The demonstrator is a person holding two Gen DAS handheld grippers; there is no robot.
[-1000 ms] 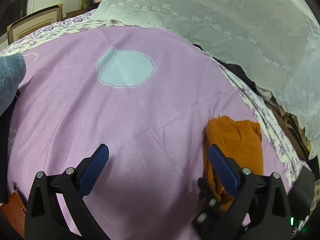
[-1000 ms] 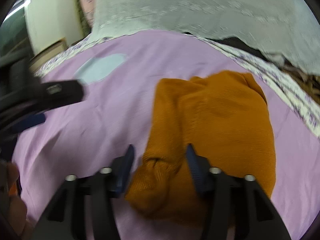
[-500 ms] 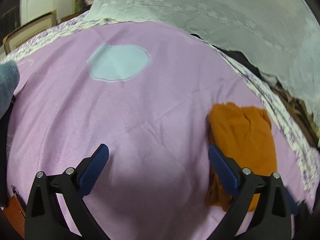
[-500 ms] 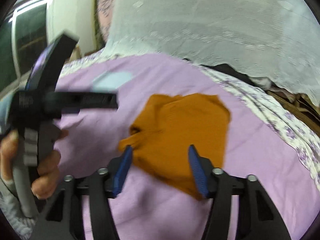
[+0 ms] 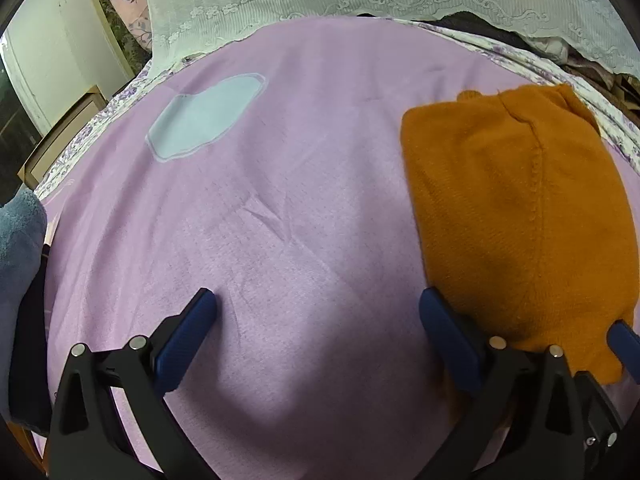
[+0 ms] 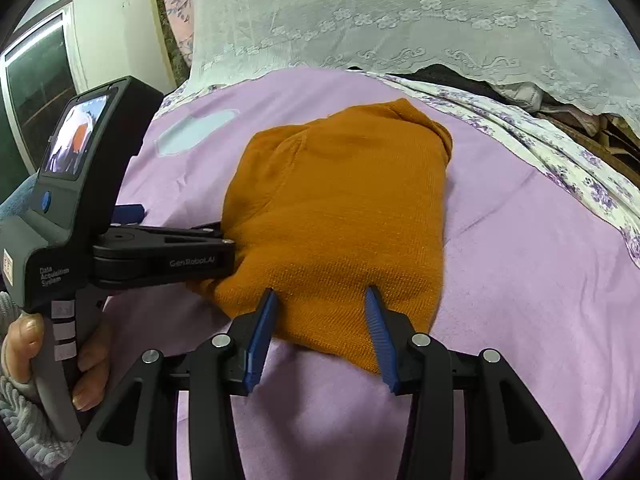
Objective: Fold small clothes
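Here I see the pink blanket [image 5: 280,280] spread over the bed, the folded orange sweater [image 6: 344,216] lying on its right part. My right gripper [image 6: 320,300] is closing, its fingers straddling the sweater's near edge, not yet pinching. My left gripper [image 5: 316,304] stands spread wide, one finger beside the sweater.

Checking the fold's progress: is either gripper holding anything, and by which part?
Nothing is gripped yet. The jaws of the right gripper are closing around the near edge of the orange knit garment; the left gripper is open beside its side edge.
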